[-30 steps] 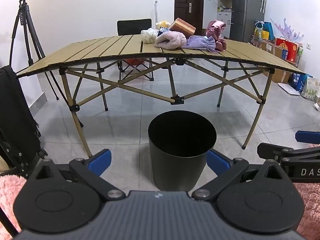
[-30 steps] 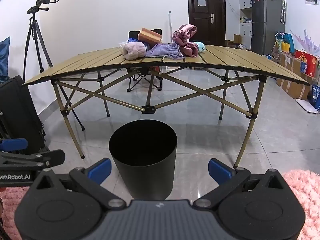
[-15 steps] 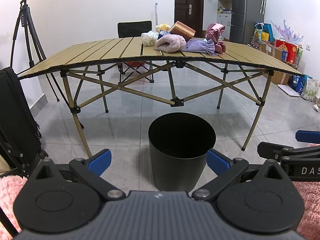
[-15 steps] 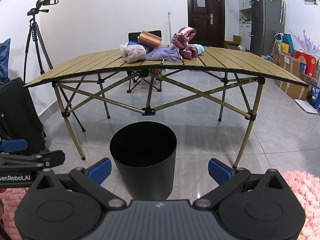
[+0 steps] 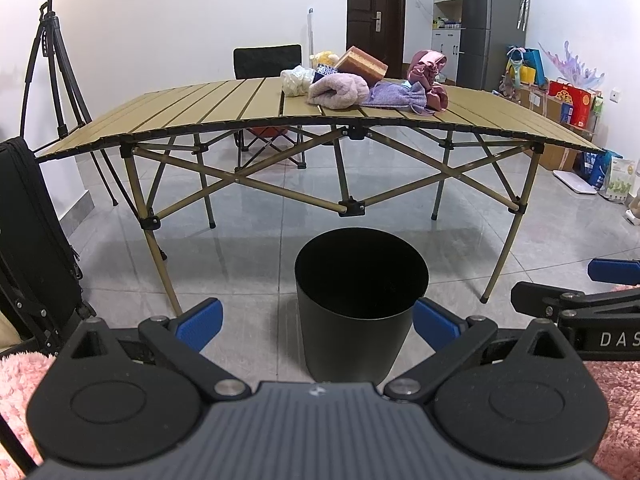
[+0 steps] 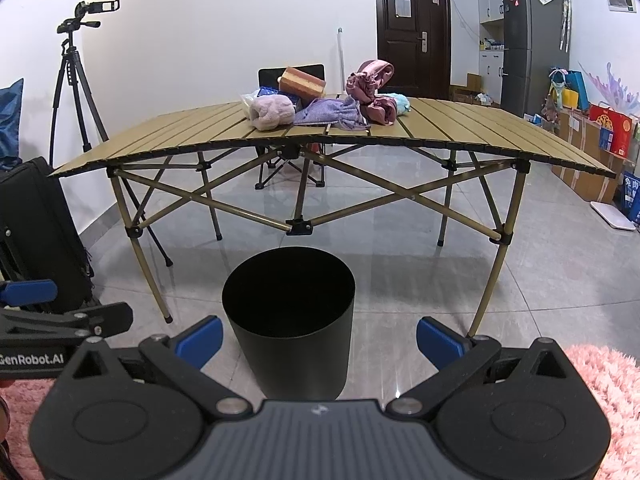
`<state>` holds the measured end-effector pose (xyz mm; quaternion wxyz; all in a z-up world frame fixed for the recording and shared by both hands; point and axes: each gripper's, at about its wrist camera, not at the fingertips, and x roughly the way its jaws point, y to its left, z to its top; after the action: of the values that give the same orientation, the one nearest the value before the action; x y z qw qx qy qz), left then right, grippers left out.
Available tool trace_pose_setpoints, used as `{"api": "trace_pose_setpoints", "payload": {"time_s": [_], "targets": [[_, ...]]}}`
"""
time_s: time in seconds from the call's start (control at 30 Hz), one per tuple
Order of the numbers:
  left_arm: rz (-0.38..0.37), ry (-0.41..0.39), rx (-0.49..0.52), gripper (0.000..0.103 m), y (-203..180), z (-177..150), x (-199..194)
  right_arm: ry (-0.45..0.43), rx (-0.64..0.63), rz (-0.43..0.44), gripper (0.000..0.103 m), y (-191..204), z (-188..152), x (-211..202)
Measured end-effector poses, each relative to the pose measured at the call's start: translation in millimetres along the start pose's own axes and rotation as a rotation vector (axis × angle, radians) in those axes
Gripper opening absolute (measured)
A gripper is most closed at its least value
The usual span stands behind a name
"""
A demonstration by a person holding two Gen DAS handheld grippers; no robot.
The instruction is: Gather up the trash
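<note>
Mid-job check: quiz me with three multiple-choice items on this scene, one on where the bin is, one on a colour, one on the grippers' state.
1. Where does the trash bin stand?
A. on the table
B. on the floor in front of the table
C. beside the fridge

2. What colour are the gripper finger pads?
A. blue
B. red
C. white

3. What state are the left gripper and right gripper in?
A. both shut on cloth
B. one holding the bin
C. both open, holding nothing

Answers: 1 B, the bin sits on tiles before the folding table. 2 A, the pads show blue. 3 C, the fingers are spread with nothing between.
</note>
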<state>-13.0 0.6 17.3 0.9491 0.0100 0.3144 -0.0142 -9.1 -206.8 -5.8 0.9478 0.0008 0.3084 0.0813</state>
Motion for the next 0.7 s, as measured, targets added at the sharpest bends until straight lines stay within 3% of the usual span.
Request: {"api": "trace_pose_setpoints", "payload": {"time_s": [0.7], "targets": [[-0.001,-0.003,0.0,0.103,0.1,1.0,-2.0,-0.008,-0.005,0.004,0.103,2.8,1.9,-5.1]]}}
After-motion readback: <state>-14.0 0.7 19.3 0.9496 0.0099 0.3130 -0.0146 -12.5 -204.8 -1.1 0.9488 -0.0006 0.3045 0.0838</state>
